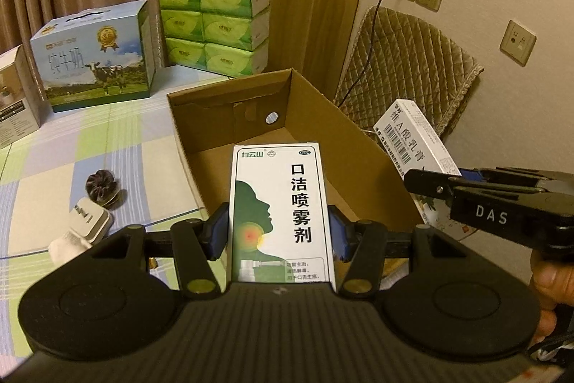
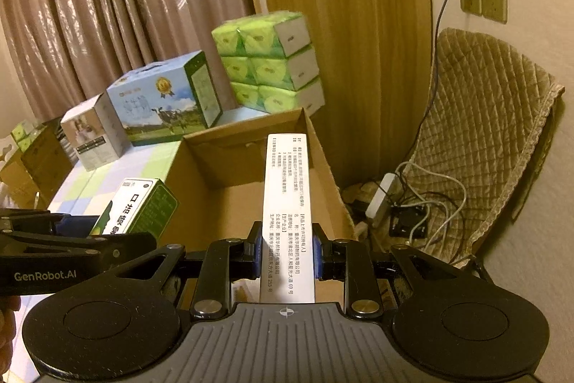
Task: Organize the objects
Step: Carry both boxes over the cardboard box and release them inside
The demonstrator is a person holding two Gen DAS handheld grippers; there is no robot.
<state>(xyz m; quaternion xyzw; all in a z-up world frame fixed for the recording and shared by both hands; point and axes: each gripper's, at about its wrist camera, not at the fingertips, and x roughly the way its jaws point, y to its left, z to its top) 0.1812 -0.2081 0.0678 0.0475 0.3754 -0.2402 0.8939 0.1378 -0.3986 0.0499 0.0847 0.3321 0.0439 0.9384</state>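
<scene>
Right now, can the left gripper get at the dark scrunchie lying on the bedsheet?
Probably not yet. The left gripper is shut on the green-and-white spray box, so its jaws are full. The scrunchie lies uncovered beside the cardboard box; nothing blocks the way once that box is dropped.

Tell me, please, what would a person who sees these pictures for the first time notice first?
Two medicine boxes held over the open brown cardboard box: the left gripper clamps a white-and-green spray box, the right gripper a narrow white ointment box. Behind, at the wooden panel, stands a stack of green tissue packs.
</scene>
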